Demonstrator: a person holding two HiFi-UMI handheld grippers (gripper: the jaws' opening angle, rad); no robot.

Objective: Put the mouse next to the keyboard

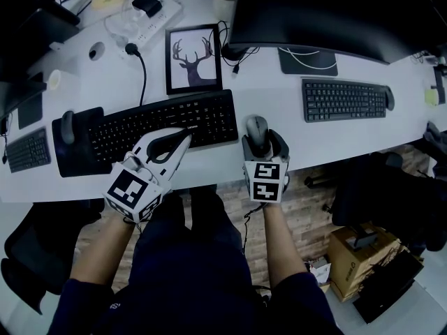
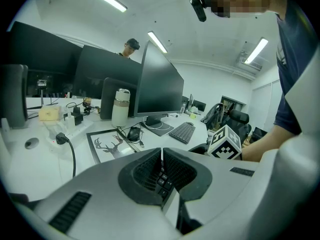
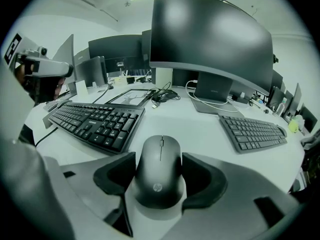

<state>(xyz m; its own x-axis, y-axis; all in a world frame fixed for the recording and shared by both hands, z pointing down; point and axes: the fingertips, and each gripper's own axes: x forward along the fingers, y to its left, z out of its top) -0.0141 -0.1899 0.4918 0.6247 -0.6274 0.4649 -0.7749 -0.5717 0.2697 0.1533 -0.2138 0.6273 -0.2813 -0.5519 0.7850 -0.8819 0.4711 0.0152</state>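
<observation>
R tongs (image 1: 265, 145) are clenched on the mouse (image 3: 159, 170). Dark pads press both its flanks, w/ the scroll wheel pointing away from the person. The mouse sits just beside the right end of the keyboard (image 1: 164, 126), apart from it by a narrow strip of white surface (image 1: 272, 93), and fairly near the front edge. Can't tell if its underside is on the surface or a touch above it.

L tongs (image 1: 183, 139) are clenched on nothing. Tips meet over the keyboard's front rows, and keys show through the slit below them.

Judgement: placement looks about done. What's left is letting go and backing off.

Risks from here:
- If the mouse is in fact lifted, opening the tongs drops it. It could bounce or skid twd the front edge.
- Pulling back before the pads are fully clear would drag the mouse w/ them, out of place or off the surface.
- Opening wide on the left side could nudge the keyboard, since the gap is small.
- L tongs are low over the keys. A dip would press keys or shove the keyboard away from the mouse.
- A 2nd keyboard (image 1: 343, 100) lies well apart on the right, so a drift that way would blur which keyboard the mouse is next to.
</observation>
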